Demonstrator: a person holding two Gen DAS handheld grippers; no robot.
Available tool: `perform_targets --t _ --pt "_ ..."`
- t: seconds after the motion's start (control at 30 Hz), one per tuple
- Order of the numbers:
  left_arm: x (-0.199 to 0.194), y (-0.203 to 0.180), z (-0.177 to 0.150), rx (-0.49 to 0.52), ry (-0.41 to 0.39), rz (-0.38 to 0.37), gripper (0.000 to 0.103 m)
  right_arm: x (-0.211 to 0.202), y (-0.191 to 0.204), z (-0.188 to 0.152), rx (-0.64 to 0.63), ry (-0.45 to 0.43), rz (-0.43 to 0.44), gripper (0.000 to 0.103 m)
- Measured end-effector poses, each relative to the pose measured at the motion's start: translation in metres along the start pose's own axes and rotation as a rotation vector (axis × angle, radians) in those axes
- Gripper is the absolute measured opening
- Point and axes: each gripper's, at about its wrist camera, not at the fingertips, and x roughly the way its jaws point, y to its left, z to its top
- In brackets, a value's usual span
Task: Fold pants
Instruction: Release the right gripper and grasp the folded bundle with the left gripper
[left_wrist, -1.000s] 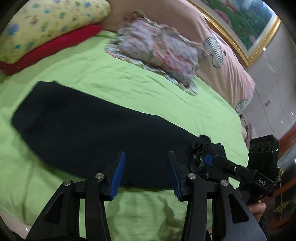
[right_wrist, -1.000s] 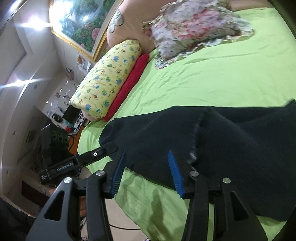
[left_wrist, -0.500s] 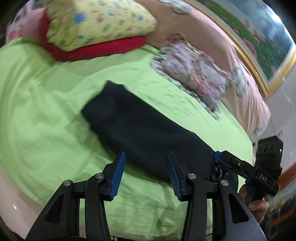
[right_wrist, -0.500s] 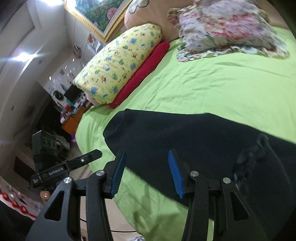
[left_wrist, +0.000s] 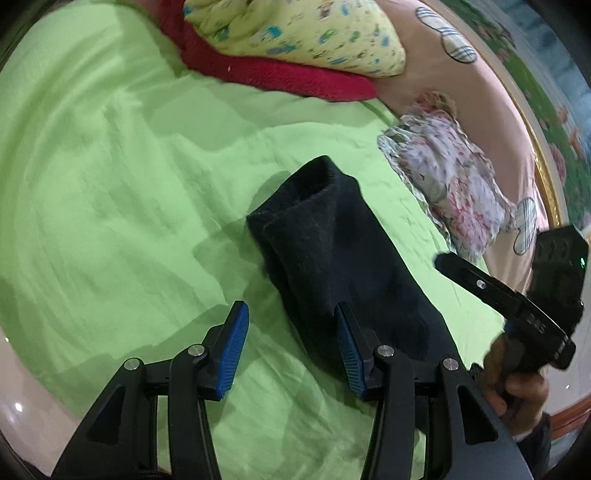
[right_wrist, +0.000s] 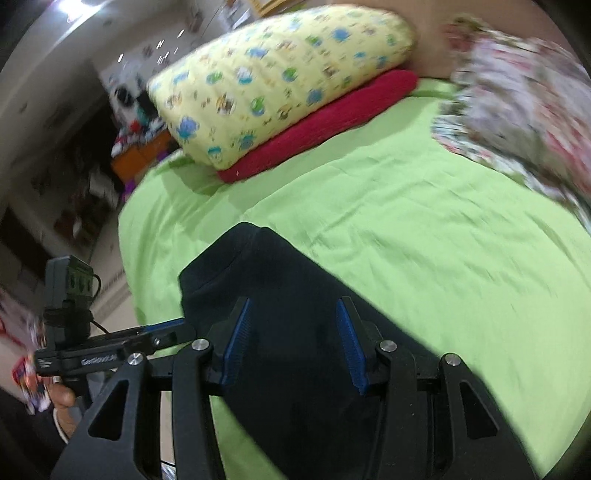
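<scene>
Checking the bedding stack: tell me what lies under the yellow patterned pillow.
A red pillow lies under the yellow pillow, on the green sheet. Its near edge shows; the rest is covered.

- One pair of black pants (left_wrist: 332, 258), lying on the bed.
- One bed with a green sheet (left_wrist: 110, 166).
- One yellow printed pillow (left_wrist: 295, 33).
- One red pillow (left_wrist: 277, 77) under the yellow one.
- One floral cushion (left_wrist: 450, 177).
- One pink headboard cover (left_wrist: 461, 85).
- Two grippers: left gripper (left_wrist: 291, 343), right gripper (right_wrist: 291, 343), each with two blue-padded fingers (left_wrist: 232, 347), spread apart.
</scene>
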Motion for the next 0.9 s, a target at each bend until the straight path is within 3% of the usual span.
perform_targets --t 0.13,0.47,0.6,0.77,0.8,0.87,0.9 --pt "0.015 0.002 0.004 -0.024 0.019 -0.015 0.049 0.038 -0.003 0.018 -0.052 0.096 0.039 0.049" --pt "0.030 0.000 0.007 -0.029 0.003 -0.016 0.053 0.090 -0.008 0.045 -0.049 0.170 0.135 0.049" --pt "0.033 -0.001 0.010 -0.038 0.000 -0.019 0.053 0.096 -0.008 0.043 -0.046 0.170 0.162 0.025" --pt "0.038 -0.011 0.016 -0.006 -0.005 0.007 0.050 0.074 -0.020 0.038 0.042 0.111 0.256 0.020" --pt "0.038 -0.013 0.017 0.002 -0.009 0.008 0.048 0.069 -0.022 0.037 0.057 0.104 0.273 0.020" --pt "0.040 -0.018 0.018 0.027 -0.014 0.001 0.028 0.059 -0.023 0.037 0.061 0.091 0.281 0.020" --pt "0.041 -0.019 0.018 0.034 -0.011 -0.012 0.024 0.055 -0.022 0.037 0.060 0.087 0.278 0.020"
